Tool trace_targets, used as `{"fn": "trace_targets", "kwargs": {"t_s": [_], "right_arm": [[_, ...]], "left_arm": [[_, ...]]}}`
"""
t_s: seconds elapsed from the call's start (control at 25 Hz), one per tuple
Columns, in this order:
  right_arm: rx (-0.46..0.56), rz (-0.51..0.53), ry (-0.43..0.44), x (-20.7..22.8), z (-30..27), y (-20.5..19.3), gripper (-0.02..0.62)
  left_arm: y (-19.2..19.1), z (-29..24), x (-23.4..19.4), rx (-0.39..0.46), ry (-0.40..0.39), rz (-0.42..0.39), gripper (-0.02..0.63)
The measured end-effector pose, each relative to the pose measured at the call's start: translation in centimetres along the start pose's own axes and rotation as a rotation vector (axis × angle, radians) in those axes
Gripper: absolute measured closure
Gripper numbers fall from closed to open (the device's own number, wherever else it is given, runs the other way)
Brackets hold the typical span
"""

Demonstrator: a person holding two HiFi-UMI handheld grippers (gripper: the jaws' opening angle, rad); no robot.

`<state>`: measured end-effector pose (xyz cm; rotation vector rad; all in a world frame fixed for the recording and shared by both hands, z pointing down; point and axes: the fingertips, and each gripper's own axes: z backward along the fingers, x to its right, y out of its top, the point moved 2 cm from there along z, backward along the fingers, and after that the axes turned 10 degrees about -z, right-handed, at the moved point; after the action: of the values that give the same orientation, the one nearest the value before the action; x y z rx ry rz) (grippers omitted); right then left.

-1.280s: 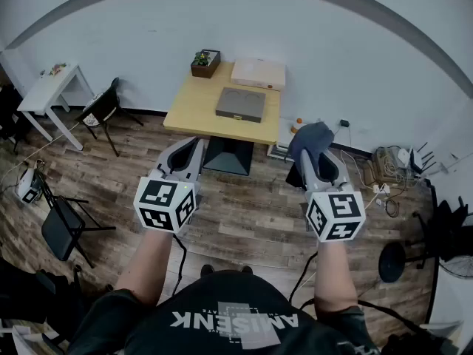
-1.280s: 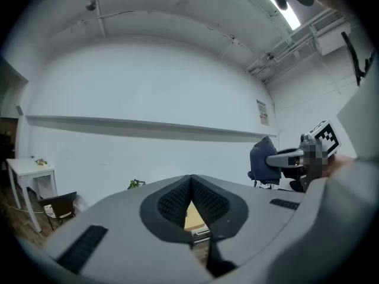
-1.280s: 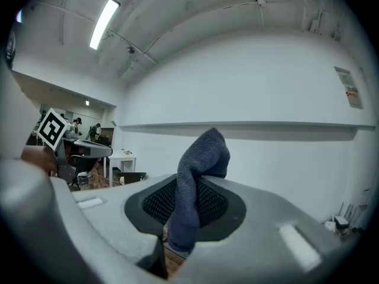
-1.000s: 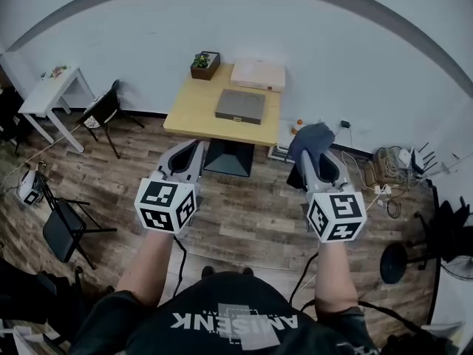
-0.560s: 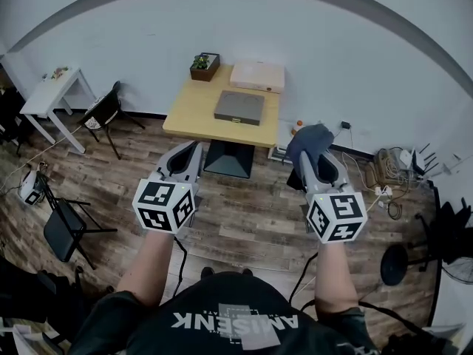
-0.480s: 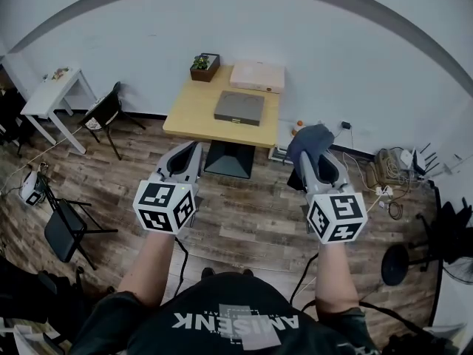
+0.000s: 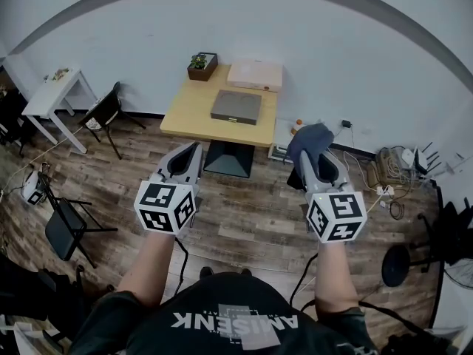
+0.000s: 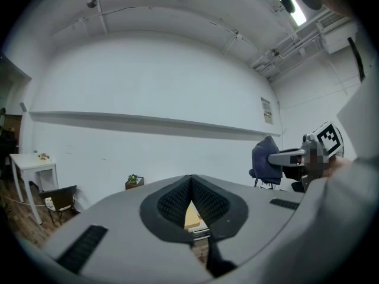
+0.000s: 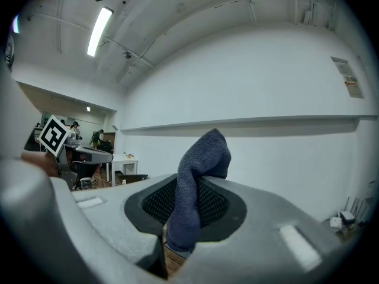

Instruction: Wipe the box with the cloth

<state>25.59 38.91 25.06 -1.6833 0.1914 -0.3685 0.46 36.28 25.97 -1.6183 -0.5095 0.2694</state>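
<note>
The grey box (image 7: 236, 107) lies flat on the wooden desk (image 7: 185, 113), well apart from both claws. The blue cloth (image 7: 310, 139) is clamped in the right claw (image 9: 198, 185), bunched above its tips. The left claw (image 8: 190, 181) is closed on nothing, tips touching. A potted plant (image 7: 202, 63) and a pale box (image 7: 255, 75) stand at the desk's far edge.

Left gripper (image 7: 188, 151) and right gripper (image 7: 313, 158) side by side, well apart. Cloth (image 7: 310, 139) sits between the right one's jaws. Ahead of my left gripper, a little to its right: table (image 7: 188, 117) — box (image 7: 236, 106) on it. Beyond the box, at the far edge: plant pot (image 7: 202, 65) left, second box (image 7: 254, 75) right.
</note>
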Motion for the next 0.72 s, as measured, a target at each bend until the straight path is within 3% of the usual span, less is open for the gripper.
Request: {"fn": "trace_targets", "kwargs": {"t_s": [0.4, 0.72], "right_arm": [[-0.002, -0.023, 0.035, 3.2, -0.9, -0.6, 0.517], [-0.002, -0.020, 0.016, 4.4, -5.6, -0.8, 0.517]], "left_arm": [[-0.5, -1.8, 1.4, -0.039, 0.040, -0.040, 0.604], [-1.1, -6.8, -1.2, -0.021, 0.001, -0.035, 0.604]]}}
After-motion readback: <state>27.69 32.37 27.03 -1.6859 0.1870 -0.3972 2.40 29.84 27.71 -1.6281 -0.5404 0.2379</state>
